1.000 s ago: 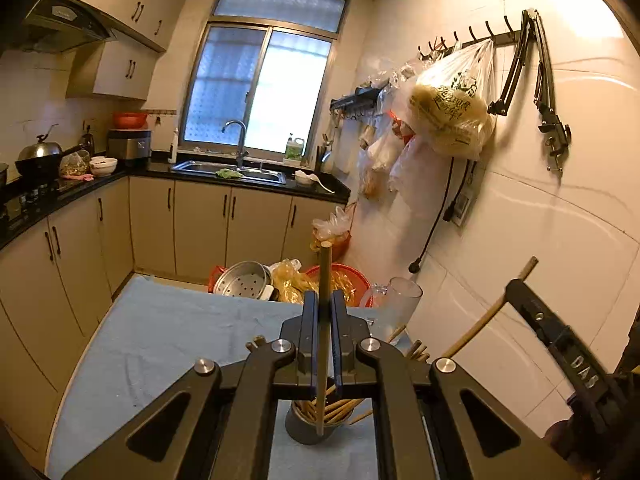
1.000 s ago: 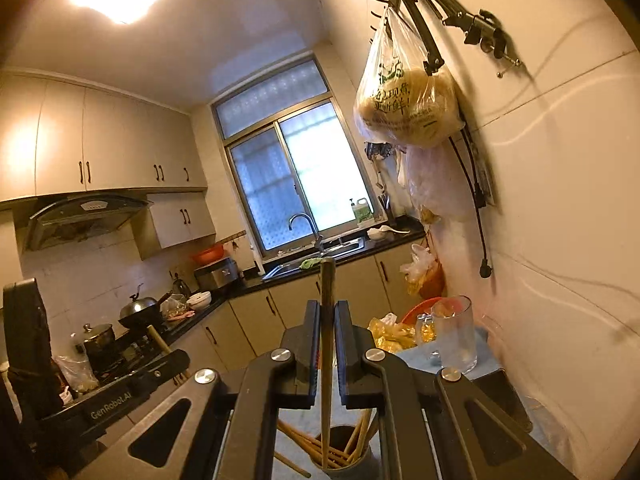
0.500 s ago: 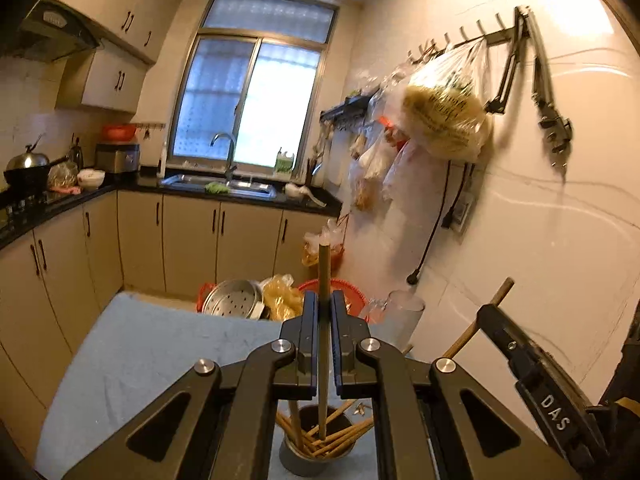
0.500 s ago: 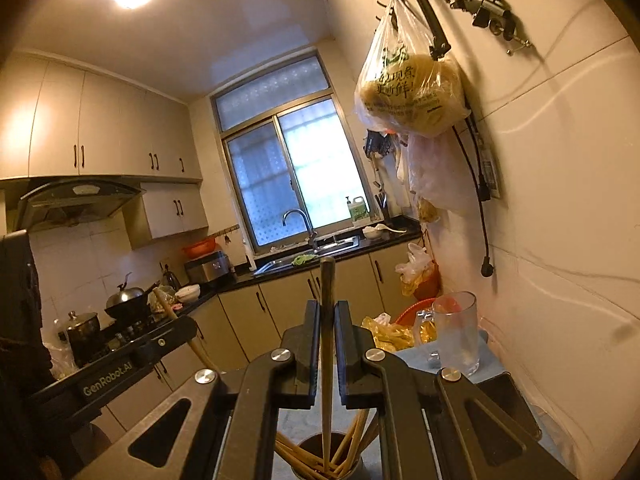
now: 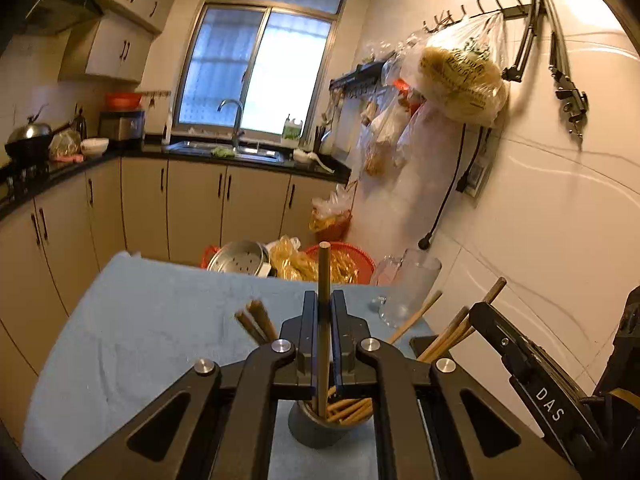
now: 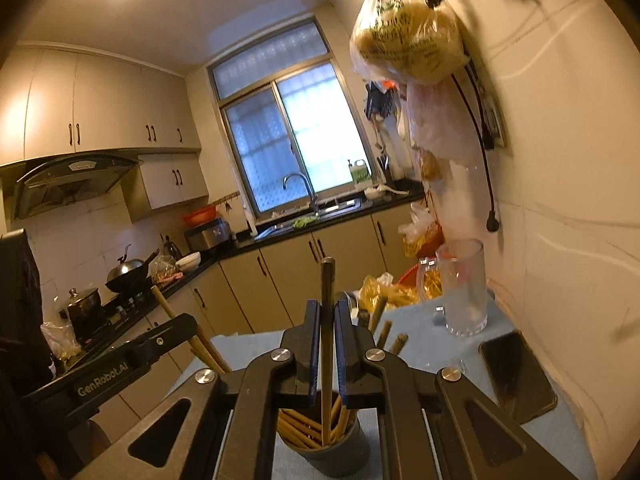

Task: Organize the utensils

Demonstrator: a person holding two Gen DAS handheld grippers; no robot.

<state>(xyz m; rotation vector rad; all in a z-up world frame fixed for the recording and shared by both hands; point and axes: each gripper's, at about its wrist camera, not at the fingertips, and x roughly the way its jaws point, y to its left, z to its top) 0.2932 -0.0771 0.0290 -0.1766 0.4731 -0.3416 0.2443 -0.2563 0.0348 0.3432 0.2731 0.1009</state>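
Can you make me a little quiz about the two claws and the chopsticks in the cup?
1. True or false: the left claw pinches one brown wooden chopstick upright, its lower end inside the dark grey round cup.
2. What lies flat on the pale blue cloth-covered table, near the wall, on the right claw's side? A) a spoon B) a black phone C) a plate
3. Fill in: the clear glass mug stands ______ the cup, not touching it.

Key: 1 true. 2 B. 3 apart from; it stands farther back on the table.
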